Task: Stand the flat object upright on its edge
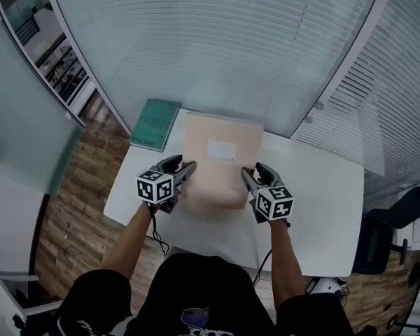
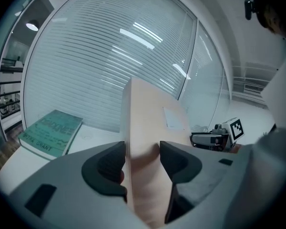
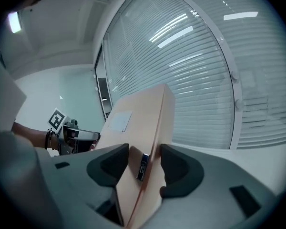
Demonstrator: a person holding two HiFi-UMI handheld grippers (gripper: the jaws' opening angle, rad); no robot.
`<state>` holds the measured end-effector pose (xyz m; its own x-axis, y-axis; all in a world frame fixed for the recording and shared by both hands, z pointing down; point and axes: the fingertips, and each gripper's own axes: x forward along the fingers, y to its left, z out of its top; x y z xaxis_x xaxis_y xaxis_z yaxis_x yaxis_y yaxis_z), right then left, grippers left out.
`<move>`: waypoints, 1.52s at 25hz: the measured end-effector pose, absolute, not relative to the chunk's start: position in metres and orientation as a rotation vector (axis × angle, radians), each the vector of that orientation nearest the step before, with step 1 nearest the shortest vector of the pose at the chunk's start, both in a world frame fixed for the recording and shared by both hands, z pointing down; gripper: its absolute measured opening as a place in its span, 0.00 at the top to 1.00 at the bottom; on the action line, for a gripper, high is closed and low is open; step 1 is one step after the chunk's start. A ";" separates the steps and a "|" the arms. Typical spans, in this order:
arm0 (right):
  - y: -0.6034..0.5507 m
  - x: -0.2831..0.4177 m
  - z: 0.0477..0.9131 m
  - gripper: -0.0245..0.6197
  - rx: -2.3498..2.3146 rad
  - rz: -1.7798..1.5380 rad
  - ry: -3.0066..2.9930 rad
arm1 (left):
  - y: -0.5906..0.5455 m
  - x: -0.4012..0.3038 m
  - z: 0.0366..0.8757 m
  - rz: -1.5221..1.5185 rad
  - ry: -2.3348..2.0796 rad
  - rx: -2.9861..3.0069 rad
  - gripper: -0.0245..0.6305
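A flat pale pink box (image 1: 220,166) with a white label (image 1: 220,149) is held over the white table (image 1: 322,208), its far edge tilted up toward the glass wall. My left gripper (image 1: 189,168) is shut on the box's left edge, and my right gripper (image 1: 246,173) is shut on its right edge. In the left gripper view the box (image 2: 152,123) runs between the jaws of the left gripper (image 2: 142,161), and the pads press on both faces. In the right gripper view the box (image 3: 138,123) fills the right gripper (image 3: 144,163), with a small metal clasp (image 3: 142,166) on its side.
A green book (image 1: 155,123) lies at the table's far left corner, close to the box. A glass wall with blinds (image 1: 231,47) stands right behind the table. A dark office chair (image 1: 399,229) stands beyond the table's right edge. Wooden floor (image 1: 77,208) shows on the left.
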<state>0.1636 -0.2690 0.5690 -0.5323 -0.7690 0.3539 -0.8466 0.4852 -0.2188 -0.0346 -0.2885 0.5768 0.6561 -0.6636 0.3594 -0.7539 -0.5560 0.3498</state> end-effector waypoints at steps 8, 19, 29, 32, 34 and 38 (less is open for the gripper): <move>-0.277 0.173 0.546 0.63 1.445 0.362 -2.529 | -0.298 -0.024 0.556 0.264 -1.160 2.471 0.59; -0.287 0.178 0.520 0.65 1.505 0.265 -2.567 | -0.310 -0.020 0.527 0.267 -1.236 2.543 0.60; -0.299 0.173 0.513 0.65 1.513 0.266 -2.567 | -0.323 -0.025 0.521 0.285 -1.227 2.543 0.60; -0.305 0.170 0.515 0.65 1.522 0.264 -2.564 | -0.330 -0.029 0.523 0.286 -1.220 2.549 0.60; -0.310 0.165 0.514 0.65 1.531 0.259 -2.559 | -0.336 -0.033 0.524 0.286 -1.217 2.553 0.60; -0.319 0.154 0.504 0.65 1.548 0.258 -2.549 | -0.348 -0.044 0.514 0.275 -1.198 2.561 0.60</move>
